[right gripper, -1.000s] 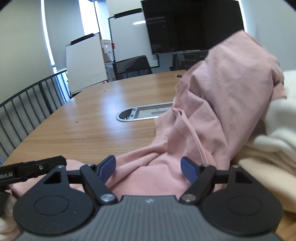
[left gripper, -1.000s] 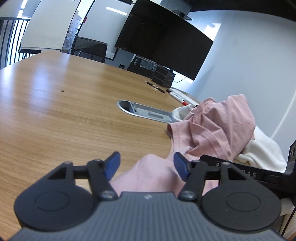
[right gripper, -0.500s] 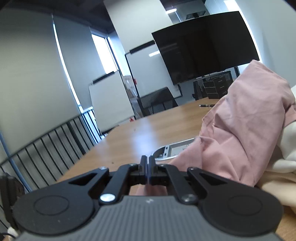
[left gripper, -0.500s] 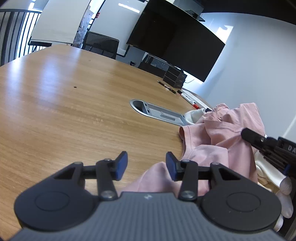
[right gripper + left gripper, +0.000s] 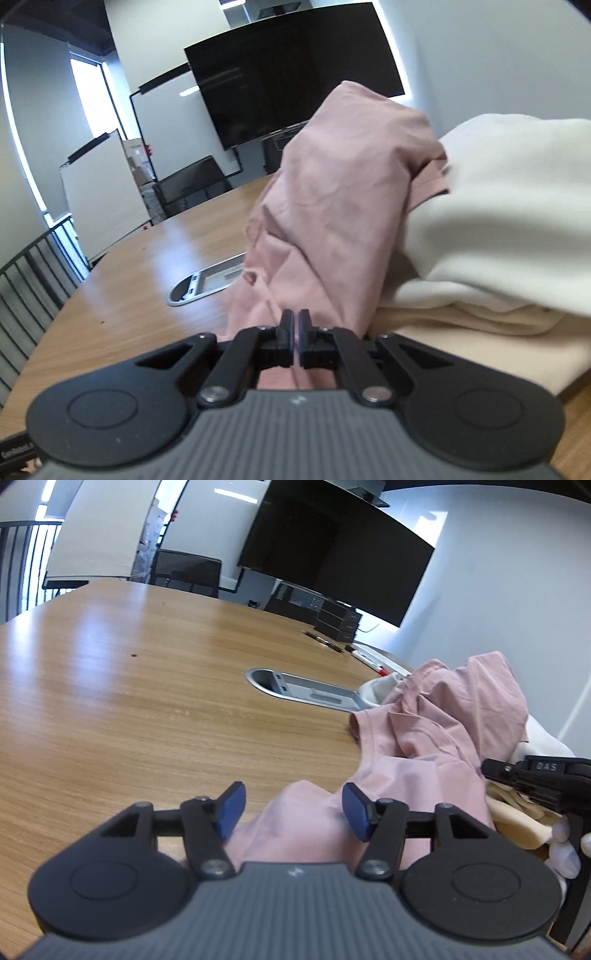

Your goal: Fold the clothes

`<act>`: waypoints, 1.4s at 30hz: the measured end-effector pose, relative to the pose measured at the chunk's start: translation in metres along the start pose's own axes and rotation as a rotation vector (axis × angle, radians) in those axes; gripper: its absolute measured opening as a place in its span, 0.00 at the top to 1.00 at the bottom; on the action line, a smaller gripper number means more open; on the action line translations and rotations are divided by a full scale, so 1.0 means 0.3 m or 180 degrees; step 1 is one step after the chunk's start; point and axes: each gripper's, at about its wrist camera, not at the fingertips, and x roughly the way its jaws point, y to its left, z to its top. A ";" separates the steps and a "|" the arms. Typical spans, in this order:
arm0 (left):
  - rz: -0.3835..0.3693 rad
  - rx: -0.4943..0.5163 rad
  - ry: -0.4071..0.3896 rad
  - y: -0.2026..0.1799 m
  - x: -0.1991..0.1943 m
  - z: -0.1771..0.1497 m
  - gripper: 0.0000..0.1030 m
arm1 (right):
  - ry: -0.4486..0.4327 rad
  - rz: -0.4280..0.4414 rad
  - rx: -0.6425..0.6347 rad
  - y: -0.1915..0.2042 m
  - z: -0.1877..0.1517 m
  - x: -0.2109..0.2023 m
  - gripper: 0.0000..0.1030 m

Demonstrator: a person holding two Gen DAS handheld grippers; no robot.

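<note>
Right wrist view: right gripper (image 5: 297, 332) low at 6 o'clock, jaws all but pressed together, pinching a thin edge of the pink shirt (image 5: 332, 203). Spread wide a second ago, snapped together since, and just now eased apart by a sliver, cloth still nipped between the pads. Rolled and drawn a little across the worktop (image 5: 147, 295) too, so the shirt now rises as a bunched ridge from the jaws toward 1 o'clock, draped against the cream garment pile (image 5: 498, 203) at 3 o'clock. Metal cable hatch (image 5: 203, 284) at 9 o'clock, its far end hidden behind the pink cloth. Left wrist view: left gripper (image 5: 291, 812) at 6 o'clock, jaws spread, just been opening again after a brief narrowing. Blue pads either side of the shirt's near hem but pressing nothing, hem lying slack beneath them. Right gripper also visible at 3 o'clock, carried by a white-gloved hand (image 5: 565, 845), tips at the shirt's edge. By judgement: one edge secured, the second not yet; shirt neither free of the pile nor laid flat, folding proper barely begun. Probably calls next for closing the left jaws on the hem, then lifting both ends together toward the bare worktop at 10 o'clock. Risks: thin pinch slipping out, or cream garment dragged along.
</note>
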 end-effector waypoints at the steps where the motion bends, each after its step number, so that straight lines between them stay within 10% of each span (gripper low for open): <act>1: 0.0008 -0.0036 0.0020 0.006 0.004 0.003 0.46 | 0.0025 0.0095 0.0054 -0.007 0.001 0.007 0.92; 5: -0.0037 -0.0183 0.0185 0.032 0.024 0.005 0.49 | 0.0042 0.0513 0.0036 -0.019 -0.016 0.004 0.58; 10: -0.0181 -0.0369 0.0300 0.051 0.024 0.006 0.85 | -0.0063 0.0723 -0.0217 0.066 -0.058 0.005 0.31; 20: -0.0603 0.0065 0.0117 -0.073 -0.040 -0.028 0.97 | 0.0090 0.0460 -0.0308 0.080 -0.087 0.044 0.30; 33: -0.0820 0.0925 0.0142 -0.226 -0.045 -0.131 0.96 | 0.0303 0.0901 -0.0358 0.084 -0.049 0.097 0.30; 42: -0.0657 0.0336 0.0181 -0.140 -0.020 -0.079 0.62 | 0.0441 0.0855 -0.0243 0.038 -0.078 0.047 0.35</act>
